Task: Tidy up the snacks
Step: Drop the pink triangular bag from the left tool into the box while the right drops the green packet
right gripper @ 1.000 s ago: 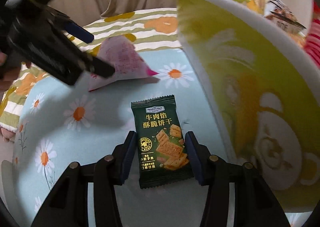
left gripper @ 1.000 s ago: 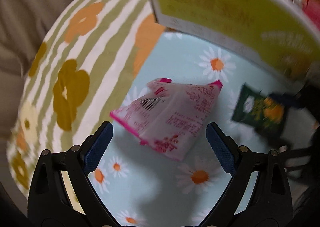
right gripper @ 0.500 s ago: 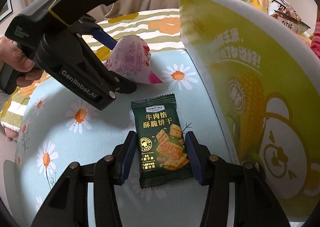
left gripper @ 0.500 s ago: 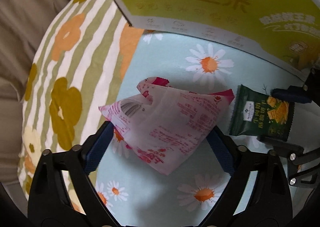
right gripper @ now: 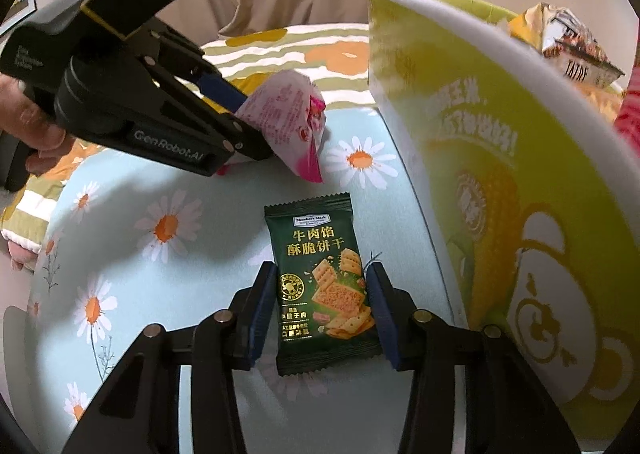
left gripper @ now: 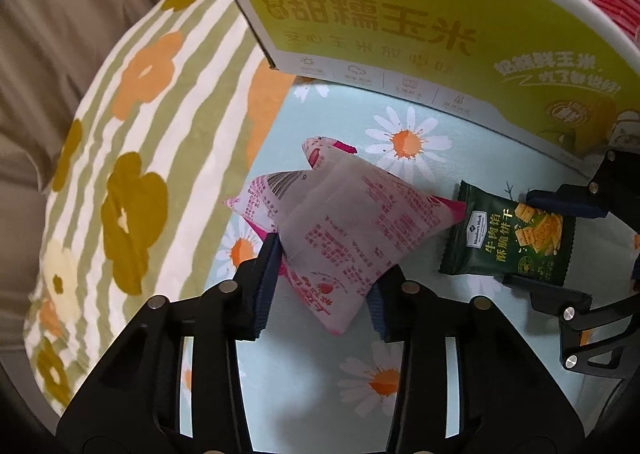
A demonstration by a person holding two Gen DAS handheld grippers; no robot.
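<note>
A pink and white pouch-shaped snack packet lies on the light blue daisy cloth. My left gripper is closing on it, and both pads press into its near end. The right wrist view shows that gripper pinching the pink packet from the left. A dark green biscuit packet lies flat just in front of the pink one. My right gripper is closing, its pads against the packet's two long sides. In the left wrist view the green packet sits to the right, between the right gripper's fingers.
A tall yellow-green cardboard box stands close on the right, with other snack bags showing over its rim. A striped blanket with orange and mustard flowers lies left of the daisy cloth. A person's hand grips the left tool. Curtains hang behind.
The left gripper came down over the pink packet and its wide jaws closed onto it. The right gripper stayed put around the green packet and pinched in slightly.
</note>
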